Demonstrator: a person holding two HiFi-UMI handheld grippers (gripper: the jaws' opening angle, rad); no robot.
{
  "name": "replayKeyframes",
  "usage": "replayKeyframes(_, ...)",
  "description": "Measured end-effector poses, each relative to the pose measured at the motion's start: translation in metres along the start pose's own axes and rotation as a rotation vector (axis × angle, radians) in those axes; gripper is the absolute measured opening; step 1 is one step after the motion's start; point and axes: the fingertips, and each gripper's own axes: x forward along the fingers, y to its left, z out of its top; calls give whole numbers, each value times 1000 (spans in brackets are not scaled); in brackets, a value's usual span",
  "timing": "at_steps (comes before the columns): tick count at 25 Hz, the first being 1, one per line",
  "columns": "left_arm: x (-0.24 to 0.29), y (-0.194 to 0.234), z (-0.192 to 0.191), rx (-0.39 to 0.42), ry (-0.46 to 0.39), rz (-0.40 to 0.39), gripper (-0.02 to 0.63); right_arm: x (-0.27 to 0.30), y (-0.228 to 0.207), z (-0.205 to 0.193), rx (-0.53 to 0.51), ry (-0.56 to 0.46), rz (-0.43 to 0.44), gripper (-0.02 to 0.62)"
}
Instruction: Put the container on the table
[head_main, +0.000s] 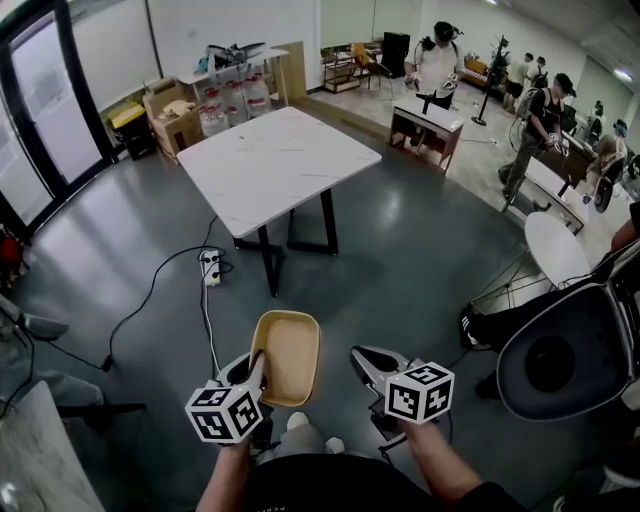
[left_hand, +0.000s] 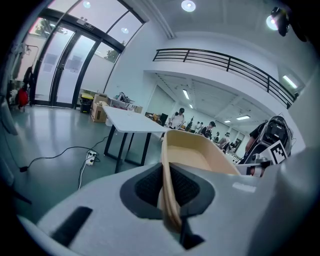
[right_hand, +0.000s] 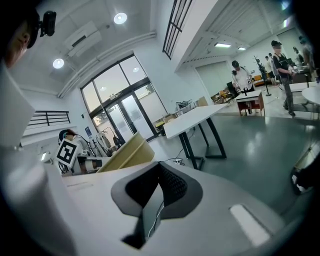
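Observation:
A shallow tan container (head_main: 288, 355) hangs low over the grey floor in front of me, held by its near-left rim. My left gripper (head_main: 258, 368) is shut on that rim; in the left gripper view the thin tan wall (left_hand: 192, 152) runs straight out from between the dark pads of the left gripper (left_hand: 168, 197). My right gripper (head_main: 366, 360) stands just right of the container, apart from it, shut with nothing in it. In the right gripper view the right gripper (right_hand: 159, 196) has its pads together, with the container (right_hand: 125, 152) to its left. The white marble-topped table (head_main: 275, 160) stands a few steps ahead.
A power strip (head_main: 210, 268) with black cables lies on the floor near the table's legs. A black chair (head_main: 560, 365) and a round white table (head_main: 555, 250) stand at the right. Several people (head_main: 437, 62) work at desks further back. Cardboard boxes (head_main: 170, 110) sit beyond the table.

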Motion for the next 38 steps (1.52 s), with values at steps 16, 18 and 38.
replayKeyframes(16,31,12,12,-12,32,22,17,27,-16,11,17,59,29,0)
replayKeyframes(18,46,17,20,-18,35,18,17,38,-22,20,15,64,28,0)
replayKeyframes(38,186,100,128,-6,70,-1,17,192,-90,125,26,98,8,0)
